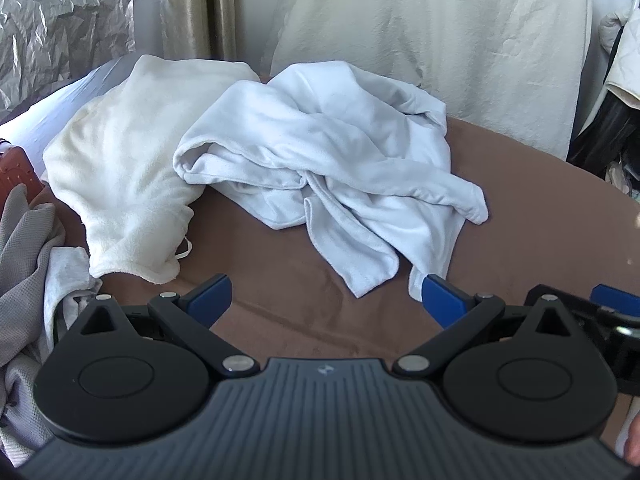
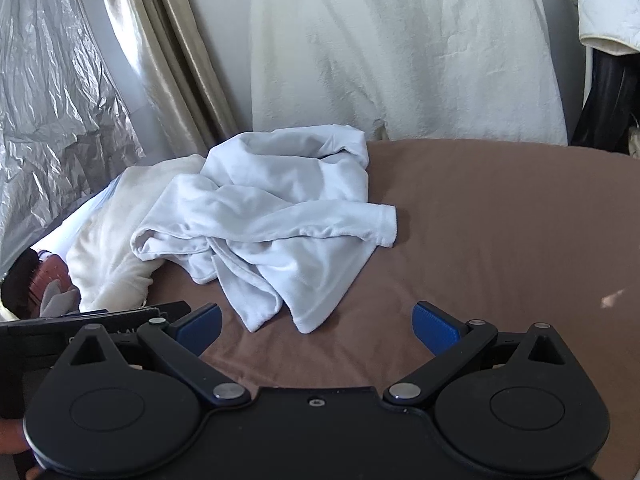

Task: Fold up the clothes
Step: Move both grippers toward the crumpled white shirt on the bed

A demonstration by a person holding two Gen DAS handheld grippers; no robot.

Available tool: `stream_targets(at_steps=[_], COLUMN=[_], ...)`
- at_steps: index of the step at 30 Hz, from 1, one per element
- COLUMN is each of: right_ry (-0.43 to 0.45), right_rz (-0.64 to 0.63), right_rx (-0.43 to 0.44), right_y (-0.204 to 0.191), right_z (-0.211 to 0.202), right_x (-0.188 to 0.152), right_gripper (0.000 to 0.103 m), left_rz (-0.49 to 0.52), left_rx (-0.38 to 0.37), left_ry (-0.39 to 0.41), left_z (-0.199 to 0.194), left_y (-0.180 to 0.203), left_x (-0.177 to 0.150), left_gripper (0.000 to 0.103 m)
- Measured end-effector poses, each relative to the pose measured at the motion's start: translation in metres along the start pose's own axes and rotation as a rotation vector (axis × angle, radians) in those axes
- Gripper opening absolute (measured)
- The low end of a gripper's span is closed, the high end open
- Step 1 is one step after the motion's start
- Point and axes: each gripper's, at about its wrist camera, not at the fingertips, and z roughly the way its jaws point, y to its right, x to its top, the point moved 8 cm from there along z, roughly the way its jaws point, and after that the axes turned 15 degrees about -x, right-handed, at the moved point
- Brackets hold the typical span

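Two grippers are hovering with nothing between their fingers: the left gripper and the right gripper are both standing wide apart, just short of the white garment. That garment is lying crumpled on the brown table, its sleeves twisting over each other. Just left of it, touching its edge, a cream fleece garment is resting. A pinch into the twisted middle is probably risking catching several layers at once, or dragging the cream piece along with it.
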Motion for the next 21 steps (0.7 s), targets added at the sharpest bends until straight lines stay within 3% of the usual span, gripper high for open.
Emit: stream_targets(at_steps=[7,21], right_ry=[-0.046,-0.057], right_rz=[0.04,0.049], right_rx=[0.105,0.089], right_y=[-0.008,-0.004], right_z=[-0.002,0.006], right_x=[-0.004,-0.006], right_gripper=[0.102,0.102], left_rz=[-0.002,-0.048], left_rx=[-0.005,0.031], left_ry=[0.006,0.016], left_z=[-0.001,-0.002], left_y=[0.001,-0.014], left_x=[0.002,0.003], left_gripper=[0.103,0.103])
